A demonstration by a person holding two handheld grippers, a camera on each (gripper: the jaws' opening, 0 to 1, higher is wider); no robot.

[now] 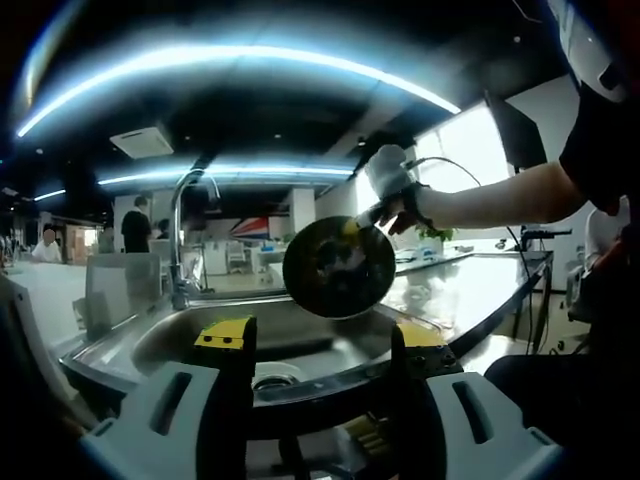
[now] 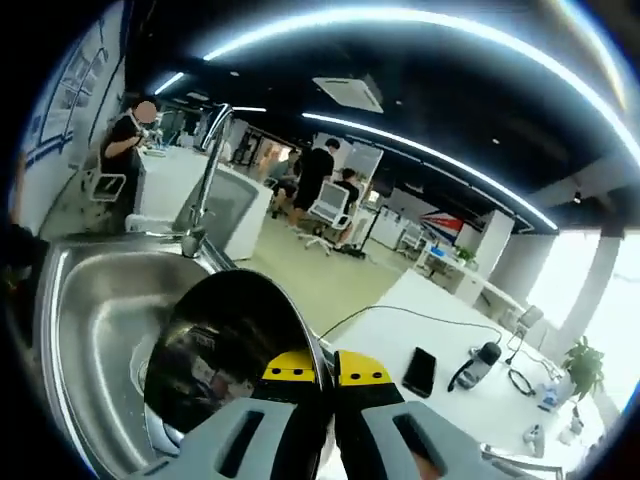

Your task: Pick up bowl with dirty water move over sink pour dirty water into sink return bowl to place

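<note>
Tilting above the sink (image 2: 90, 330), the bowl (image 2: 235, 350) sits clamped by its rim in the right gripper (image 2: 315, 372) fingers, while the left gripper (image 1: 318, 340) fingers stand apart.

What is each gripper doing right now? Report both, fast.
Left gripper: open, holding nothing, jaws apart in front of the sink.
Right gripper: shut on the rim of the bowl, which is tipped over the sink.

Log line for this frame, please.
right gripper shut on bowl rim | bowl tipped over sink | left gripper open, idle
</note>
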